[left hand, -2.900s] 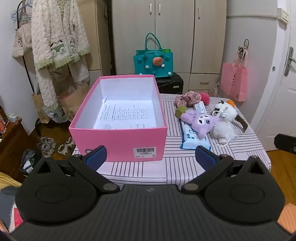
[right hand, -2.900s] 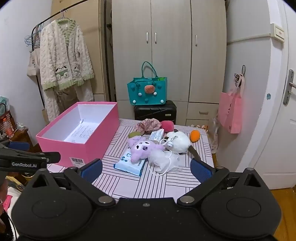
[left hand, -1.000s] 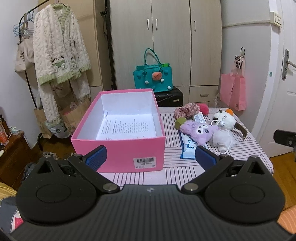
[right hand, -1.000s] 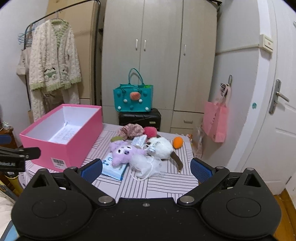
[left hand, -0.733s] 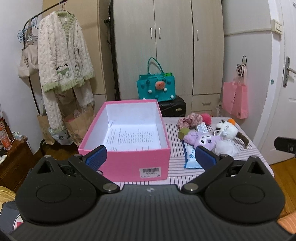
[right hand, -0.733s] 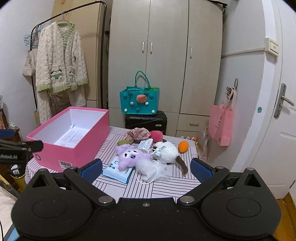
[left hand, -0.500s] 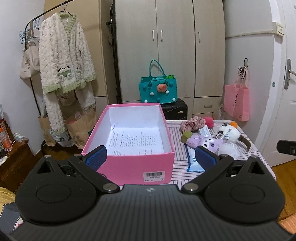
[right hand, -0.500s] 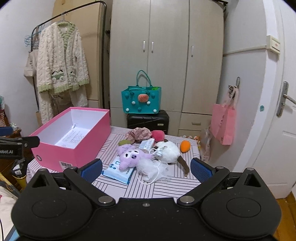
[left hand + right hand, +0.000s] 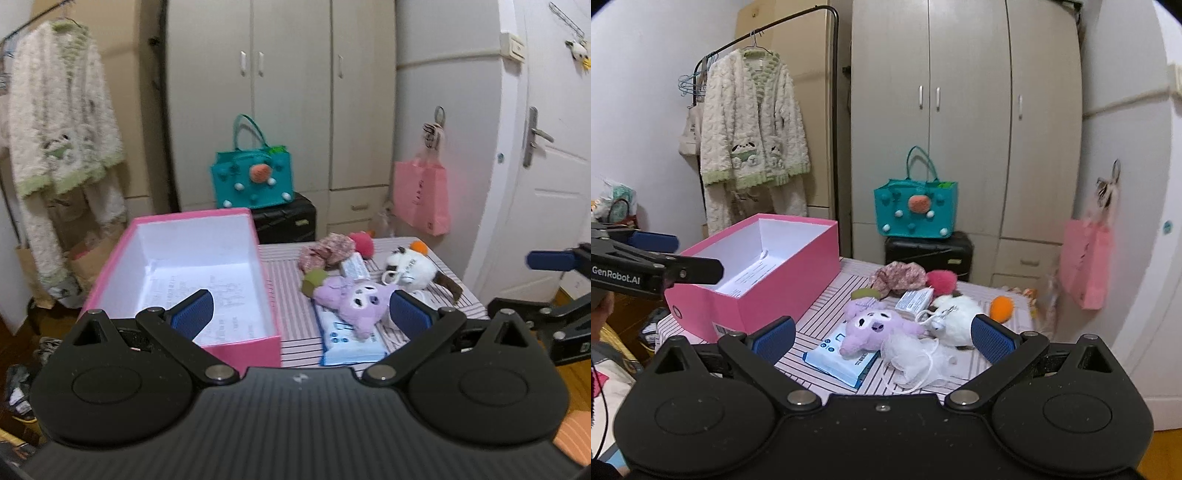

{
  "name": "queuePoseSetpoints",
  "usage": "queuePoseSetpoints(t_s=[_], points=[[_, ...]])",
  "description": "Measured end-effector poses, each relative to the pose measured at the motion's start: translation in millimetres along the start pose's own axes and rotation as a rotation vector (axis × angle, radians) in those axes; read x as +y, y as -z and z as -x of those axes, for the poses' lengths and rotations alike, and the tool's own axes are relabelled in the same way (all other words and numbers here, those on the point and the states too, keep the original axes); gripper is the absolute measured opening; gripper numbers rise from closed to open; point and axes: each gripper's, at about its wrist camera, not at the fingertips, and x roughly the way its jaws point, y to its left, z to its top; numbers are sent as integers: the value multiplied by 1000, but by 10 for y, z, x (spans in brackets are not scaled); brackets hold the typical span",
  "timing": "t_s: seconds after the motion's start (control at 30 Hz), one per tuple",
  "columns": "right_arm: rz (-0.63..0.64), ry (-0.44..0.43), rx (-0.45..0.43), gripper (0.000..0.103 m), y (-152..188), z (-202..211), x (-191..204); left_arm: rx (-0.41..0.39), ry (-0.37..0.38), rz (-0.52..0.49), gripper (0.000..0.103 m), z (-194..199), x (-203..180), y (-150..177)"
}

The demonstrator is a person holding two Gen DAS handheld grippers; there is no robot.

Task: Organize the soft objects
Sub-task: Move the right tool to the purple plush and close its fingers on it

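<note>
Left gripper (image 9: 298, 312): lower centre of the left wrist view, blue pads spread wide, nothing between them. Right gripper (image 9: 882, 334): lower centre of the right wrist view, likewise spread and empty.

Striped cloth-covered worktop (image 9: 827, 314): middle of both views.

Flat blue-and-white wipes packet (image 9: 842, 356): nearest worktop edge, lower centre.

Purple plush toy (image 9: 871, 328): lying partly on the packet.

White mesh pouch (image 9: 916, 356): just right of the purple plush, touching it.

White round plush toy (image 9: 955, 319): behind the pouch.

Small orange ball (image 9: 1001, 308): right of the white plush.

Floral fabric scrunchie (image 9: 901, 275) and pink pompom (image 9: 942, 281): far side of the pile.

Open pink cardboard box (image 9: 798, 273): left half of the worktop, holding a printed paper sheet (image 9: 218, 299).

Teal felt handbag (image 9: 916, 210): beyond the worktop, on a black case.
</note>
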Motion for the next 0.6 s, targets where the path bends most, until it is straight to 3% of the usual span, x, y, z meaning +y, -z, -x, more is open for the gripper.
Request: queuePoseSetpoints(t_s=[0.23, 0.6], points=[[-26, -77, 31, 103, 124, -372, -252, 55, 82, -38, 102, -420, -198, -34], [170, -242, 112, 102, 111, -1193, -215, 177, 177, -40, 90, -1139, -448, -187]])
